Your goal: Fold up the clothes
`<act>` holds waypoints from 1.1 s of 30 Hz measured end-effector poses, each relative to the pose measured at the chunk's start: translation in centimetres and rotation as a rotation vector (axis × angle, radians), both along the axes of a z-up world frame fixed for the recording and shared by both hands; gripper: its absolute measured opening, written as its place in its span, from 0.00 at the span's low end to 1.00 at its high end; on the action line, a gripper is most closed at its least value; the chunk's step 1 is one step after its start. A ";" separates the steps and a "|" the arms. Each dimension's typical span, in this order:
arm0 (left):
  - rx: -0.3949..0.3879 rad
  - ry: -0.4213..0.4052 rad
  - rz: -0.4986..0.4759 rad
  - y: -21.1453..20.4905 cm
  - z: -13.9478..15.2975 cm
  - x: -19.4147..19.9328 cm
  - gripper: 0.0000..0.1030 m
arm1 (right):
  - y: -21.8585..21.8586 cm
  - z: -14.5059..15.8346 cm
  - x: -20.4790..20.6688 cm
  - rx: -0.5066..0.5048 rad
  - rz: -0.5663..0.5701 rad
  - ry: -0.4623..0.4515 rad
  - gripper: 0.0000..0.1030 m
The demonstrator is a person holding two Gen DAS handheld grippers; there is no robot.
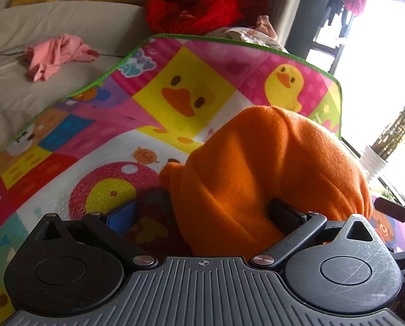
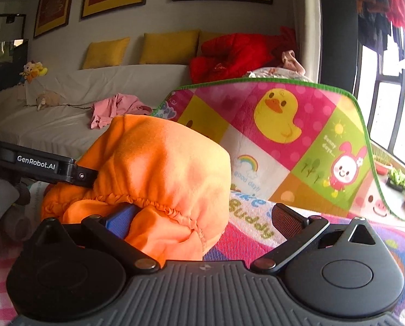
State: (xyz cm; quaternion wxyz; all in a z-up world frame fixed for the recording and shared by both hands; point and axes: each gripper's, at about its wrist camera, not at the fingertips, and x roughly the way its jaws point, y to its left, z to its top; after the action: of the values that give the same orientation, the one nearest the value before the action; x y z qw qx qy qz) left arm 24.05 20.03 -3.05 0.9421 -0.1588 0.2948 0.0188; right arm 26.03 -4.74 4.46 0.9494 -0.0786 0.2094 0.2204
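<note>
Orange garment (image 1: 270, 168): bunched in a rounded heap, lifted between my two grippers above the play mat (image 1: 99, 141). It has a gathered elastic hem, seen in the right wrist view, so I take it for shorts or trousers; I can't tell which.
Left gripper (image 1: 202, 214): jaws stand wide apart. The cloth drapes over the right-hand finger and sits in the gap, but the blue-padded finger is clear of it. I'd say the cloth is hooked rather than pinched.
Right gripper (image 2: 202, 220): jaws also spread wide. The elastic hem lies across the blue-padded finger; the other finger is bare, with mat showing beneath it. No real pinch here that I can see.
Where it sits: near the mat's near edge; the far edge curls up against the sofa (image 1: 53, 19).
Other clothes: a pink garment (image 1: 58, 54) crumpled on the sofa seat, well apart from the mat; a red jacket (image 1: 194, 8) heaped at the sofa's far end.
Step in hand, my guess: handling the orange piece, either gathering it up to spread flat or letting go of it. The open jaws fit both.
Next move calls for: if spreading, a firm close on the hem at two separated points, then pulling apart so it lies flat on the mat.
Risk: loose cloth may slip off open fingers.
</note>
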 end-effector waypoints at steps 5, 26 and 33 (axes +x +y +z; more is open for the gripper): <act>0.074 -0.046 0.041 -2.1 1.5 -3.6 1.00 | -1.4 0.6 -1.2 0.031 0.007 0.052 1.00; 0.333 0.118 0.139 -16.4 -1.8 -14.0 1.00 | -9.3 -2.9 -8.6 -0.030 -0.166 0.231 1.00; 0.284 0.122 0.141 -15.6 -1.8 -14.1 1.00 | -9.4 -3.3 -8.3 -0.052 -0.175 0.244 1.00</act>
State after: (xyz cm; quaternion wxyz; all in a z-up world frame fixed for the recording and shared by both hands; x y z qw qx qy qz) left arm 9.96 4.43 -4.87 0.9318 -0.0427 0.3338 0.1360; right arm 17.75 -14.14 1.13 0.9301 -0.0570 0.3350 0.1392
